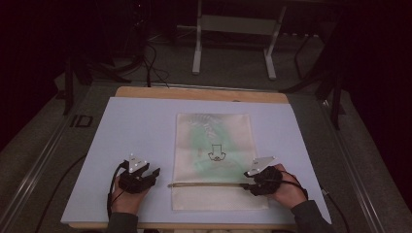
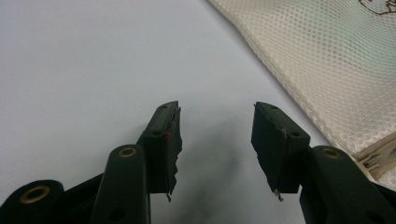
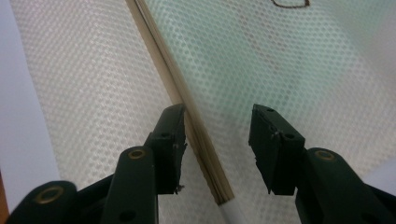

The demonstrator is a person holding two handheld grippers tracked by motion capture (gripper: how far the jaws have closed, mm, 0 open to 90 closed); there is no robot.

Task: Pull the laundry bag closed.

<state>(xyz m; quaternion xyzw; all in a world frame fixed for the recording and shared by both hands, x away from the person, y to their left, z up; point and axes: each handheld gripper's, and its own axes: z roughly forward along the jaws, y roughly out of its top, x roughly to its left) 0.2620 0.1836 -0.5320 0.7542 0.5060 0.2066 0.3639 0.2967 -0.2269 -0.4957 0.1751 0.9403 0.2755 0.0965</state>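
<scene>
High view first: a mesh bag (image 1: 214, 160) lies flat in the middle of the counter (image 1: 141, 126), its zipper (image 1: 206, 184) running across from nine to three o'clock near the edge closest to the person. Something green shows faintly through the mesh. The left tool (image 1: 154, 174) rests on bare counter at nine o'clock of the bag, near it but apart. The right tool (image 1: 248, 178) sits at the three o'clock end of the zipper. I'd judge the bag is laid out flat so the zipper can be worked from one end while the other hand stands ready to pin the fabric.

Left gripper view: the left tool (image 2: 215, 140) has its jaws spread wide with nothing between them, only plain counter (image 2: 93, 70) below. The bag's (image 2: 327, 60) edge slants past at two o'clock, and a bit of zipper (image 2: 380, 158) peeks out at four o'clock.

Right gripper view: the right tool (image 3: 217, 144) is also wide open and grips nothing. It hovers over the mesh (image 3: 280, 70), with the tan zipper (image 3: 196, 126) passing between the jaws, hard against the left-hand one; whether they actually touch I cannot tell. It looks placed to close on the zipper's end.
</scene>
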